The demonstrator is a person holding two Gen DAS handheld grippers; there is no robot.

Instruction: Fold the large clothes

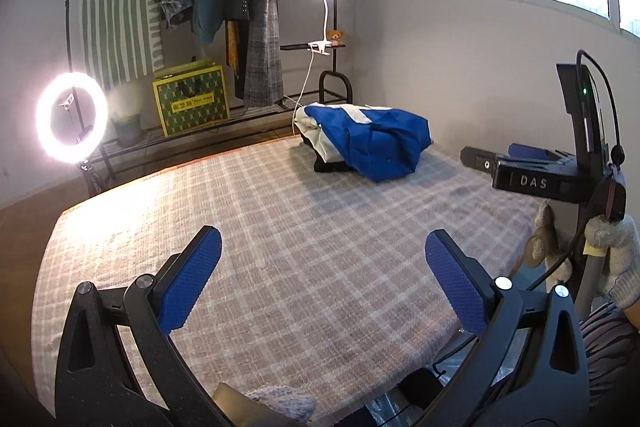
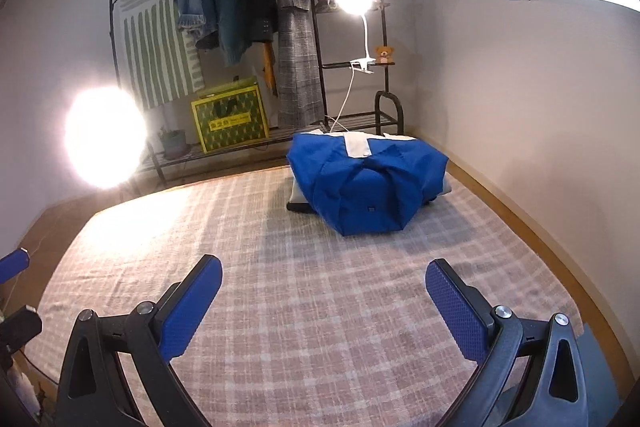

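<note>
Blue garment: we found the blue garment (image 2: 366,183) heaped on a small stack of folded clothes (image 2: 298,201) at the far end of the checked cloth (image 2: 280,307), near the wall; we judged it set aside there so the near stretch stayed free for spreading.
Working surface: the cloth lay flat and bare between us and the pile.
Left gripper: our left gripper (image 1: 322,273) stood at its widest, blue pads well apart, with nothing between them, hovering over the cloth.
Right gripper: our right gripper (image 2: 324,301) gaped just as wide and held nothing.
Reach: both pointed at the garment but were well apart from it.
</note>
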